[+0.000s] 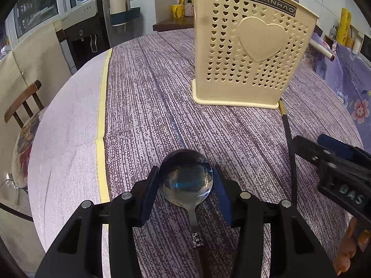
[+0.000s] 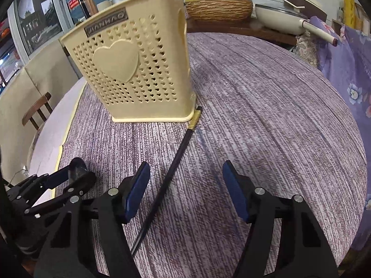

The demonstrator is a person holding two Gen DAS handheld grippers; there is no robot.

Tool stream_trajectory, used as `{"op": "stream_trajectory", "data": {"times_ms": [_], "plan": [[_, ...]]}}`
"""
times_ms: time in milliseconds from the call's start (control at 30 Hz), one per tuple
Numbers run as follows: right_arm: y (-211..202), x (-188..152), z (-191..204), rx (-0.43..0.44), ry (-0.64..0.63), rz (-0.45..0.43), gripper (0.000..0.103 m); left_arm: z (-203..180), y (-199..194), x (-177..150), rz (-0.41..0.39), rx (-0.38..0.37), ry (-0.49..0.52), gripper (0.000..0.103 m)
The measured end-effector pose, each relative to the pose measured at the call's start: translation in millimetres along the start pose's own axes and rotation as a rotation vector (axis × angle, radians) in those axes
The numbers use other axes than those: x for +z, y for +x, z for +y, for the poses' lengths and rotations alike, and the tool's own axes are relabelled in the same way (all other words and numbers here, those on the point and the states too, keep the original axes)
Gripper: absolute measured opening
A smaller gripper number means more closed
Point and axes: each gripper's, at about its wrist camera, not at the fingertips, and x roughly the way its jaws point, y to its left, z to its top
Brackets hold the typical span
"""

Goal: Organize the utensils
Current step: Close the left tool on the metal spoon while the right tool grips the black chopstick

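Note:
A metal spoon [image 1: 185, 178] with a dark handle lies between my left gripper's [image 1: 185, 190] blue pads; the pads touch the bowl's two sides. In the right wrist view the left gripper [image 2: 71, 180] shows at lower left with the spoon's bowl in it. A cream utensil holder [image 1: 250, 44] with heart holes stands upright further back, and also shows in the right wrist view [image 2: 132, 69]. A black chopstick [image 2: 167, 178] with a gold band lies on the cloth, its tip by the holder's base. My right gripper [image 2: 185, 190] is open above the chopstick, not touching it.
The table has a purple woven cloth [image 2: 266, 115] with a yellow-edged lighter strip [image 1: 102, 115] at left. A wooden chair [image 1: 23, 102] stands off the left edge. A wicker basket [image 2: 219, 9] and a lidded pan [image 2: 283, 16] sit on a counter behind.

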Motion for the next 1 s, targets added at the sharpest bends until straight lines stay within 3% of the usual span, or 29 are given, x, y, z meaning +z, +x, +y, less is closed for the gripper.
{"op": "stream_trajectory", "data": {"times_ms": [400, 533, 833, 1000], "plan": [[21, 9, 3, -0.077, 0.015, 0.01, 0.055, 3, -2, -1, -0.016, -0.017, -0.006, 0.047], [27, 18, 1, -0.082, 0.023, 0.009, 0.043, 4, -3, -1, -0.016, -0.027, -0.01, 0.047], [37, 32, -4, -0.12, 0.031, -0.001, 0.031, 4, -2, 1, -0.011, -0.031, -0.023, 0.047], [34, 27, -2, -0.131, 0.017, -0.003, 0.015, 2, -2, 0, -0.012, -0.02, -0.017, 0.047]]}}
